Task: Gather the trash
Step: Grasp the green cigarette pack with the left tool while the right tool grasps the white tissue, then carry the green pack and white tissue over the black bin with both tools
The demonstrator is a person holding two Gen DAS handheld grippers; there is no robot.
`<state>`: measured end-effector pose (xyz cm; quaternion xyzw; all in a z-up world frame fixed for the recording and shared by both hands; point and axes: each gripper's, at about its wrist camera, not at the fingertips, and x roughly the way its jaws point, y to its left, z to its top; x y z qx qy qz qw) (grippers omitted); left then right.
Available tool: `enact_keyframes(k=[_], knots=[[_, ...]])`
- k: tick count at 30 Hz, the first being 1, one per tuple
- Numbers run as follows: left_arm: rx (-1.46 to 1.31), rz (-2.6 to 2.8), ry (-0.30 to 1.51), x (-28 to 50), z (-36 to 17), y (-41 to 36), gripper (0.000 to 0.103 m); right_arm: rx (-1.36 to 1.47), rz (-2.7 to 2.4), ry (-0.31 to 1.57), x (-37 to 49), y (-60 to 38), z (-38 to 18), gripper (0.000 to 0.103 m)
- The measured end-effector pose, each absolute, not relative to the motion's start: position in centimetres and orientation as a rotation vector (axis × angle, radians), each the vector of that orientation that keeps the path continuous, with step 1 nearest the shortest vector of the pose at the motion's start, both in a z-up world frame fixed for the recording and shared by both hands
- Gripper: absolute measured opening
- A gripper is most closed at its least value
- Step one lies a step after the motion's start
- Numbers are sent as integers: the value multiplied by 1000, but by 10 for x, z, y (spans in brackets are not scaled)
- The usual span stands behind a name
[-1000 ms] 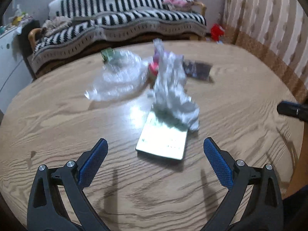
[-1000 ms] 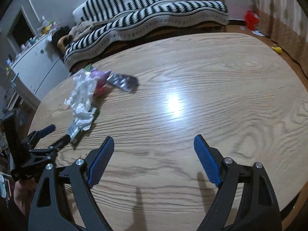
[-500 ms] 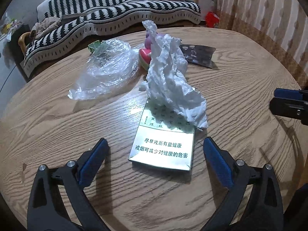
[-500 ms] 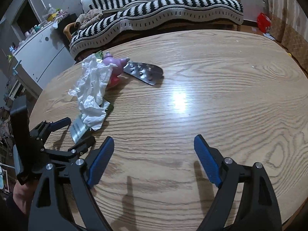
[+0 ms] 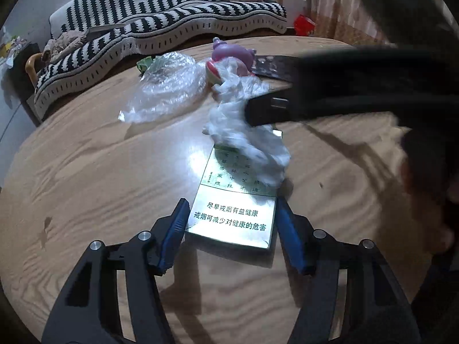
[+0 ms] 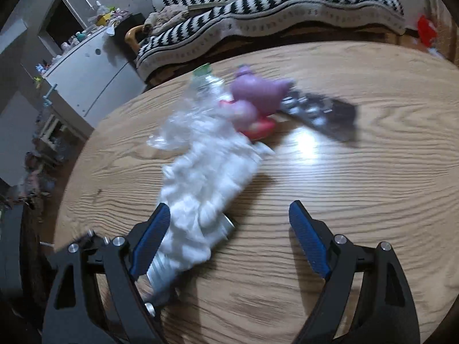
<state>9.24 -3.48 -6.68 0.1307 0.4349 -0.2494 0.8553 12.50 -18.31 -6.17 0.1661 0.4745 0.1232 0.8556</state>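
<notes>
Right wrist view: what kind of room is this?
Likely a home living room: a sofa under a striped throw, a wooden table with a pink toy, and a cluttered grey cabinet.

From my right hand-held gripper [image 6: 228, 236], bare tabletop [image 6: 358, 172] lies open from 12 to 3 o'clock. At 11 o'clock the crumpled tissue [image 6: 206, 183] blocks passage, with the purple toy [image 6: 258, 97] and blister pack [image 6: 321, 111] beyond toward 12 o'clock.
</notes>
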Motion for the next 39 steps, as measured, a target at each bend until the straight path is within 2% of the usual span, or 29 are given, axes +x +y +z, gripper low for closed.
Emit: enact_keyframes(k=[6,8,10,13,23,33,39], knots=[[302,-545,905,77,-68,-28,60,400,263,1004,135,-170,-69,83],[303,-546,910,76,-68,-27,60,379,261,999,137,-164,-70,71],[303,-548,913,75,-67,-26,60,367,293,1013,137,-156,-71,34],[303,-553,920,74,-67,-28,60,380,350,1029,134,-151,-70,21],[292,-576,890,68,-48,-52,59,366,264,919,106,-198,-35,20],[302,-683,824,49,-20,-135,58,422,19,849,16,-354,-9,20],[318,-799,786,22,-8,-223,56,481,-187,819,-70,-463,-6,20]])
